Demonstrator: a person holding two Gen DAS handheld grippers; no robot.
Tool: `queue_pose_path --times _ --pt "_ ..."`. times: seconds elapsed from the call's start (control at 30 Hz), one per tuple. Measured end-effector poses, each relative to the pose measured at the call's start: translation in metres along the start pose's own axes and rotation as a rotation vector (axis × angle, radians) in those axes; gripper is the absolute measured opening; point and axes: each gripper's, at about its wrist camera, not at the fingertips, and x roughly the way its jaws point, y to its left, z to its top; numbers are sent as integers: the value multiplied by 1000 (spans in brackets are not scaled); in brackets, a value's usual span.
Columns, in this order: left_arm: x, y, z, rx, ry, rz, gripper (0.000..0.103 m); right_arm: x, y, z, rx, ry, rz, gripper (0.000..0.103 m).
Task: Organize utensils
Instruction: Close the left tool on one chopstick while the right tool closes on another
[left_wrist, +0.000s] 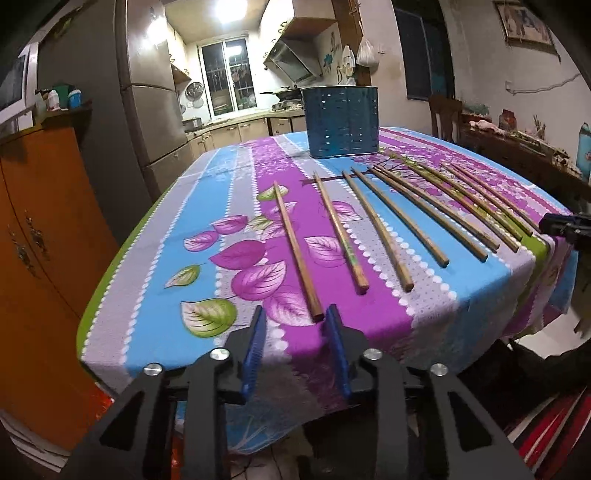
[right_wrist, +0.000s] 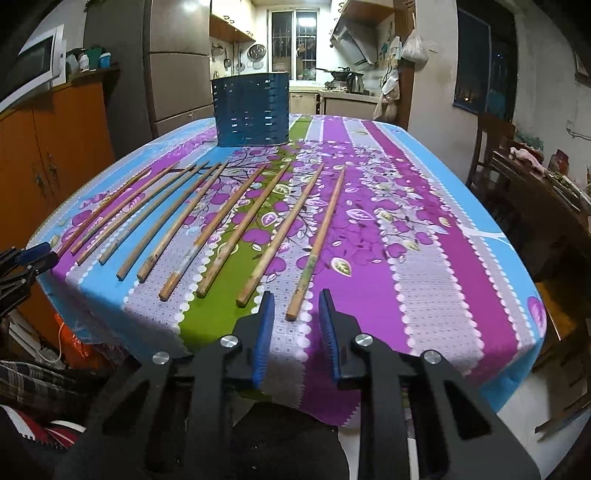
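Several wooden chopsticks lie side by side on the flowered tablecloth (left_wrist: 177, 221), pointing toward a blue perforated utensil holder (left_wrist: 341, 122) (right_wrist: 251, 110) at the far side. My left gripper (left_wrist: 296, 313) is at the near table edge. Its blue pads straddle the near end of the leftmost chopstick (left_wrist: 295, 251), with a gap on both sides. My right gripper (right_wrist: 296, 297) straddles the near end of the rightmost chopstick (right_wrist: 317, 243) the same way, without pressing on it. Each gripper also shows at the edge of the other view.
An orange cabinet (left_wrist: 40, 229) stands left of the table and a grey fridge (left_wrist: 155, 110) behind it. A wooden chair (right_wrist: 491, 147) and a cluttered side table (right_wrist: 546, 177) are on the right. The kitchen counter lies beyond the holder.
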Motion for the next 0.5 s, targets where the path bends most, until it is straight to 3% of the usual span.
queue_pose_path --times 0.1,0.2,0.5 --pt "2 0 2 -8 -17 -12 27 3 2 1 5 1 10 23" --pt "5 -1 3 -4 -19 -13 17 4 3 1 1 -3 19 19" --pt "0 -13 -3 17 -40 2 9 9 4 0 13 2 3 14"
